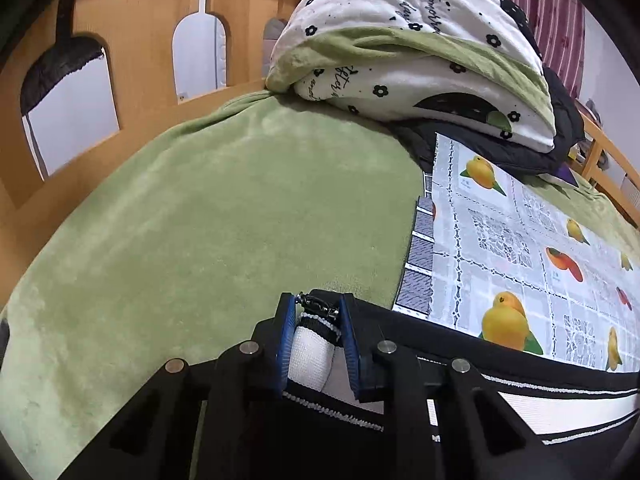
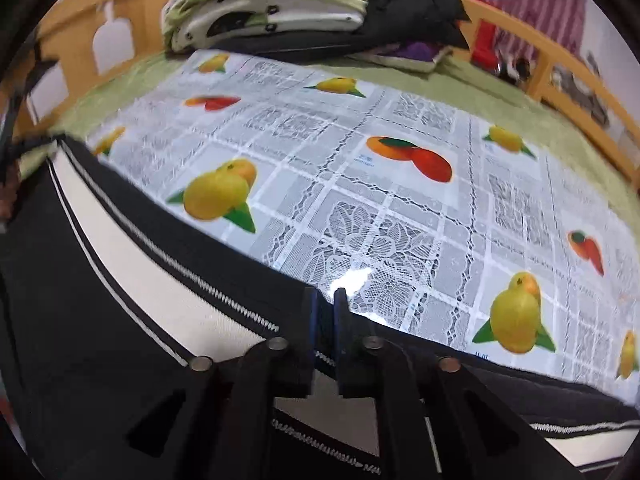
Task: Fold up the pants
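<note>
Gripping the black-and-white pants (image 2: pixel 132 264) along their far edge, the left gripper (image 1: pixel 318 320) clamps a bunched zipper end while the right gripper (image 2: pixel 324 312) pinches thin fabric over the fruit-print tablecloth (image 2: pixel 400 208). Uneven pulling could slip that thinner hold, skewing the fold.

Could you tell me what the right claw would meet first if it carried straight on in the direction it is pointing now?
Shut on the black pants, the right claw points across the fruit-print tablecloth. Going straight on, it would probably skim that cloth first; the folded bedding pile lies farther back, though depth is hard to judge.
</note>
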{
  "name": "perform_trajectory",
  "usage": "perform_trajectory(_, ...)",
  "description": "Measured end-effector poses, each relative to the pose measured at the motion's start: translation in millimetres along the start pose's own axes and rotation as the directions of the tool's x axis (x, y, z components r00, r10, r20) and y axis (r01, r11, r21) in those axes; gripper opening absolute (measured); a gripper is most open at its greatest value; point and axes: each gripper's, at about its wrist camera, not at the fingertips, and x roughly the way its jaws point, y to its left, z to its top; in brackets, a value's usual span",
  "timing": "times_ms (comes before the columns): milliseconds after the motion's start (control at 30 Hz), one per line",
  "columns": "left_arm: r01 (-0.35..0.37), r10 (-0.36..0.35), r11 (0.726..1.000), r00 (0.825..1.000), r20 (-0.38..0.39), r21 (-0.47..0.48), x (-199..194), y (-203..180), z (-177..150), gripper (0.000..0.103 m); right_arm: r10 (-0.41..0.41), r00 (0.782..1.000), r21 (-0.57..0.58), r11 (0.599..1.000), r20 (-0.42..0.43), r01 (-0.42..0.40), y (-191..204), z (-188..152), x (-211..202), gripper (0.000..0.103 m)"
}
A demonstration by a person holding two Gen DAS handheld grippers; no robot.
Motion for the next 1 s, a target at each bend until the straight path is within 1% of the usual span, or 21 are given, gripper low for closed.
perform_trajectory(33,-0.008,0.008,1.000,1.000,-0.006,-0.002,0,0,0,0.025,-0.013,1.000,0.015,1.000,0.016,0.013,-6,1,-8,0.013)
perform_trajectory(67,-0.006,0.006,1.000,1.000,-0.009,-0.006,-1,0,0,0.027,-0.043,0.998,0.022,0.999,0.047,0.042,-16,2,-23,0.013)
perform_trajectory(100,-0.009,0.009,1.000,1.000,-0.008,-0.010,-3,1,0,0.030,-0.060,0.996,0.027,0.998,0.064,0.058,-21,2,-31,0.019)
perform_trajectory(133,-0.016,0.016,1.000,1.000,-0.004,-0.017,-5,2,1,0.034,-0.103,0.990,0.040,0.994,0.094,0.100,-33,0,-46,0.023)
perform_trajectory(167,-0.019,0.019,1.000,1.000,-0.003,-0.022,-5,3,1,0.036,-0.140,0.984,0.049,0.990,0.106,0.135,-43,-2,-55,0.024)
perform_trajectory(200,-0.017,0.017,1.000,1.000,-0.002,-0.026,-5,4,2,0.037,-0.158,0.981,0.066,0.986,0.113,0.151,-53,-6,-63,0.025)
perform_trajectory(233,-0.014,0.014,0.999,1.000,-0.004,-0.031,-5,5,2,0.037,-0.157,0.981,0.082,0.986,0.113,0.149,-60,-8,-66,0.025)
perform_trajectory(300,-0.011,0.011,0.999,1.000,-0.011,-0.035,-4,6,2,0.038,-0.133,0.986,0.125,0.985,0.104,0.119,-78,-18,-71,0.027)
perform_trajectory(367,-0.014,0.014,0.999,1.000,-0.016,-0.035,-3,7,1,0.045,-0.135,0.987,0.113,0.986,0.082,0.126,-85,-27,-66,0.036)
perform_trajectory(400,-0.014,0.013,0.999,1.000,-0.016,-0.034,-2,6,1,0.045,-0.138,0.988,0.085,0.988,0.069,0.132,-86,-30,-61,0.044)
perform_trajectory(433,-0.012,0.011,0.999,1.000,-0.018,-0.033,-2,6,1,0.045,-0.138,0.989,0.067,0.989,0.061,0.134,-86,-32,-59,0.049)
perform_trajectory(533,-0.013,0.012,0.999,1.000,-0.018,-0.031,-1,6,1,0.045,-0.119,0.993,0.001,0.993,-0.024,0.119,-79,-39,-35,0.051)
perform_trajectory(567,-0.013,0.012,1.000,1.000,-0.018,-0.027,0,6,0,0.045,-0.138,0.990,-0.026,0.990,-0.043,0.137,-75,-41,-27,0.051)
perform_trajectory(600,-0.012,0.011,1.000,1.000,-0.018,-0.025,-1,5,0,0.045,-0.150,0.988,-0.044,0.988,-0.046,0.148,-72,-43,-22,0.051)
perform_trajectory(667,-0.014,0.014,1.000,1.000,-0.019,-0.016,0,4,-1,0.045,-0.157,0.987,-0.068,0.986,-0.034,0.155,-66,-45,-19,0.039)
perform_trajectory(700,-0.015,0.014,1.000,1.000,-0.019,-0.012,0,4,-1,0.045,-0.167,0.986,-0.077,0.983,-0.025,0.165,-64,-45,-20,0.013)
perform_trajectory(733,-0.015,0.015,1.000,1.000,-0.019,-0.008,0,3,-1,0.045,-0.178,0.984,-0.084,0.981,-0.017,0.176,-62,-43,-22,0.004)
perform_trajectory(833,-0.015,0.015,1.000,1.000,-0.015,-0.011,-1,3,-1,0.045,-0.185,0.982,-0.070,0.980,0.028,0.187,-63,-41,-32,0.003)
perform_trajectory(900,-0.015,0.014,1.000,1.000,-0.011,-0.019,-1,4,-1,0.045,-0.166,0.984,-0.017,0.986,0.057,0.167,-72,-38,-37,0.003)
perform_trajectory(967,-0.013,0.013,1.000,1.000,-0.015,-0.024,0,5,0,0.045,-0.175,0.983,0.003,0.985,0.050,0.175,-73,-35,-31,0.003)
perform_trajectory(1000,-0.014,0.014,1.000,1.000,-0.016,-0.022,0,5,0,0.045,-0.193,0.981,-0.008,0.981,0.026,0.194,-71,-36,-23,0.003)
